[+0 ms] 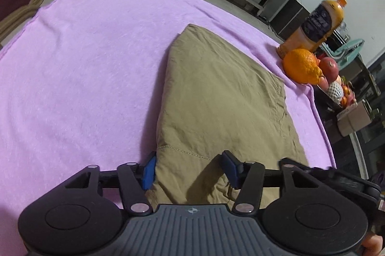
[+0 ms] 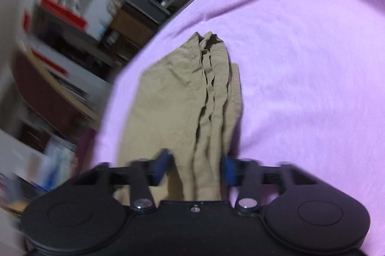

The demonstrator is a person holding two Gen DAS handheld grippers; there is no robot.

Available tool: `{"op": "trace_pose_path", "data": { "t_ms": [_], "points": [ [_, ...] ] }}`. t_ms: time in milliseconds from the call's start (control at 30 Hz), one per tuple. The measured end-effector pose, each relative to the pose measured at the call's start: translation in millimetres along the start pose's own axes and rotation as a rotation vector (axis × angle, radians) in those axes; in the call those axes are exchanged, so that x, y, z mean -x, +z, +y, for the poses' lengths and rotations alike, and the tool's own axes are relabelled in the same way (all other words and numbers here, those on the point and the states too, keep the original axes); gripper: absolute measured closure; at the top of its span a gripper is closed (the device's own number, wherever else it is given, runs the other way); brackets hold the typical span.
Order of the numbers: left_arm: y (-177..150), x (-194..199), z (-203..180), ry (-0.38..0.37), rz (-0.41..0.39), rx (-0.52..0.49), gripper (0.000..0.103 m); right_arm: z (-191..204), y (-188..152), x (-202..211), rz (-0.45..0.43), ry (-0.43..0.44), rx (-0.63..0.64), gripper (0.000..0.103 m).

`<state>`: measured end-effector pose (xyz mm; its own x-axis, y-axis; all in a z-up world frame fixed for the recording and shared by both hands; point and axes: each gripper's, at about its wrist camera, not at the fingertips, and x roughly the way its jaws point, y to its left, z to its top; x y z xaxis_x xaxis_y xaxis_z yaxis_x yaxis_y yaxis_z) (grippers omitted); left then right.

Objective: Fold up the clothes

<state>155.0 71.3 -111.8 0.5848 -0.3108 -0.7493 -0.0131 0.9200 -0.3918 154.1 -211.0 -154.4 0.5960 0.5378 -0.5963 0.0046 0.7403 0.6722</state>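
Counter cover: you are working over a lilac fleece blanket (image 1: 84, 59) that is covering the whole counter, giving the cloth a soft, even bed to lie on.
Garment: the khaki garment (image 1: 216, 92) is lying folded into a thick pad on the blanket, its near end reaching right under both of your tools; it looks already folded several times, so I judge you are near the last fold or a final tidy.
Left hand-held gripper: your left hand-held gripper (image 1: 190, 168) is straddling the near stitched hem, jaws apart; one blue pad (image 1: 148, 171) is sitting at the garment's left edge, the other is hovering over the cloth and casting a shadow on it, so nothing is being pinched.
Right hand-held gripper: your right hand-held gripper (image 2: 196, 167) is bracketing the stacked layer edges at the other side; its jaws are standing narrower with the folds between them, yet motion blur is hiding whether the pads are pressing, so I cannot tell if it is gripping.
Fruit and bottle: an orange (image 1: 302, 66), more fruit and a juice bottle (image 1: 315, 25) are sitting at the blanket's far edge, well apart from the garment and out of the folding path.
Left view only: it is showing the smooth top face and the bottle.
Right view only: it is showing the separate layers (image 2: 211, 97) along the open side.
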Motion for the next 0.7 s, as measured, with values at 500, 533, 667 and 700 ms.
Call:
{"op": "trace_pose_path", "data": {
  "t_ms": [500, 533, 667, 700],
  "points": [
    [-24, 14, -1, 0.063, 0.097, -0.001, 0.045, -2, -10, 25, 0.058, -0.154, 0.096, 0.062],
    [-24, 21, -1, 0.079, 0.076, -0.008, 0.052, -3, -12, 30, 0.051, -0.148, 0.099, 0.061],
    [-14, 55, -8, 0.06, -0.082, -0.055, 0.057, 4, -5, 63, -0.034, -0.188, 0.148, 0.034],
    [-12, 60, -12, 0.061, -0.121, -0.075, 0.058, 5, -1, 73, -0.073, -0.18, 0.136, 0.031]
  ]
}}
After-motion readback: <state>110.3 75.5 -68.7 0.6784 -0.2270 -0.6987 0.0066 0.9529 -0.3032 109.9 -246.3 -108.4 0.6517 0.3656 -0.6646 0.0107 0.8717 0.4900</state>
